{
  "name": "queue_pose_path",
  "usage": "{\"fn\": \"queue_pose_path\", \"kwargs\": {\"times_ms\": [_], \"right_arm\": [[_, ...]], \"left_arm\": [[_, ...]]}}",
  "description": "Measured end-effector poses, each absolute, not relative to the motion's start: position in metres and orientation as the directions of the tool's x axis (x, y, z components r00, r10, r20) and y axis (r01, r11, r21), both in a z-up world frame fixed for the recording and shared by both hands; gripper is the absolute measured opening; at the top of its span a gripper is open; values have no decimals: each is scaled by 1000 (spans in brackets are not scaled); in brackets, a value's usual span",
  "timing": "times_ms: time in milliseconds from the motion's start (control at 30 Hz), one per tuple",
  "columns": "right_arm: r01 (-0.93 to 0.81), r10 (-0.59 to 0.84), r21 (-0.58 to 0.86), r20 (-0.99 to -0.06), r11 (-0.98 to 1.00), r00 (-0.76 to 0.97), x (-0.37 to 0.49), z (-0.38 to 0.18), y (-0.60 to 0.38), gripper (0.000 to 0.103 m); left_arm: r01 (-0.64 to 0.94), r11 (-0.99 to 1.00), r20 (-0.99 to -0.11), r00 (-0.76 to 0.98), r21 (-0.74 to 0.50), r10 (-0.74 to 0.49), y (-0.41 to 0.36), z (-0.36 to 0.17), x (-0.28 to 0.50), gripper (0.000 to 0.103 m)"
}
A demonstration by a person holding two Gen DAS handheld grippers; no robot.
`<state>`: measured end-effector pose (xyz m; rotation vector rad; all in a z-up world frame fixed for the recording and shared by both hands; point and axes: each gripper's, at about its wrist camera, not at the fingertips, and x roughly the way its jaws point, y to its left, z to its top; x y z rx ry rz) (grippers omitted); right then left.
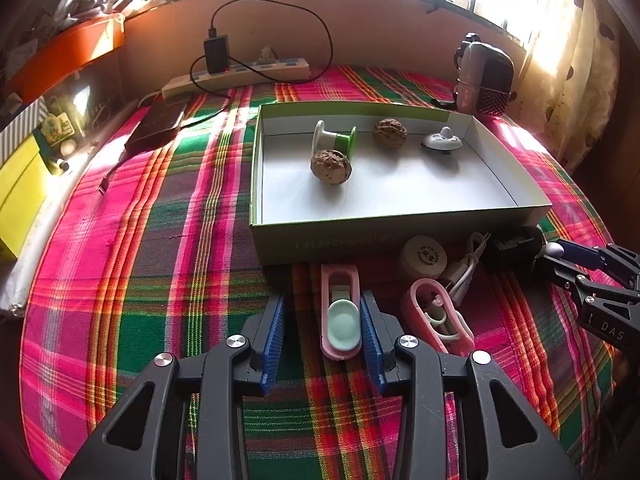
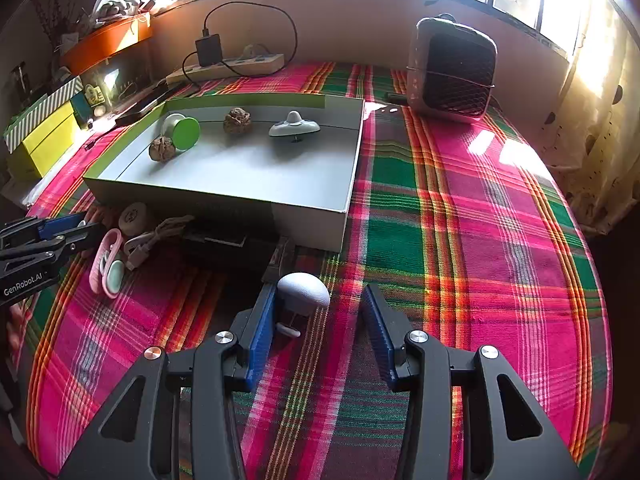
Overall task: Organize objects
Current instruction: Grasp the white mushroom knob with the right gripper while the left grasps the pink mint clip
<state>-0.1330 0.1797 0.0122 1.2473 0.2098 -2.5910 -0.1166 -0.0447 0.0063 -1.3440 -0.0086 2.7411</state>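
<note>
Left wrist view: the left tongs (image 1: 324, 340) are standing spread over the plaid cloth (image 1: 160, 240) covering the bench. A pink clip (image 1: 340, 312) with a mint pad is lying between the blue pads (image 1: 276, 340), close against the right-hand pad and clear of the left-hand one; whether it is touching is not determinable, and nothing is being gripped. A second pink clip (image 1: 438, 320) is lying just beside it to the right. Near that, a round cream cap (image 1: 424, 257) and a white cable (image 1: 464, 268) are sitting against the front wall of the box (image 1: 360, 236). Inside the box, a spool (image 1: 334, 140) is resting at the back, one walnut (image 1: 331, 167) just in front of it, a second walnut (image 1: 389, 133) further right, and a grey top (image 1: 442, 142) near the right wall. The right tongs (image 1: 560, 254) are entering at the right edge, beside a black block (image 1: 516, 246).

Right wrist view: the right tongs (image 2: 320, 328) are standing released, jaws apart. A white mushroom-shaped piece (image 2: 304, 290) is sitting on the cloth between the jaws, against the left-hand pad (image 2: 260, 332) and well apart from the other pad. The box (image 2: 312, 224) is lying beyond, upper left, holding the spool (image 2: 182, 130), both walnuts (image 2: 162, 149) (image 2: 238, 120) and the top (image 2: 294, 125). The left tongs (image 2: 84, 226) are showing at the left edge by the clips (image 2: 108, 264). A mesh-fronted heater (image 2: 452, 70) is standing at the back.
</note>
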Motion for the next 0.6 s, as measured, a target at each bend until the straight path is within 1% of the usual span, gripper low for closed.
{"fn": "queue_pose_path", "kwargs": {"times_ms": [500,600], "right_arm": [[279,-168,-8,-783,-960,-599,-134,13,181,44],[274,-164,-8,-782,-962,-602,-134,13,181,41]], "left_arm": [[-62,-998,-777,-627,-22,56,-41,4,-116,34],[-57,-998,-778,-626,-27,56,-41,4,-117,32]]}}
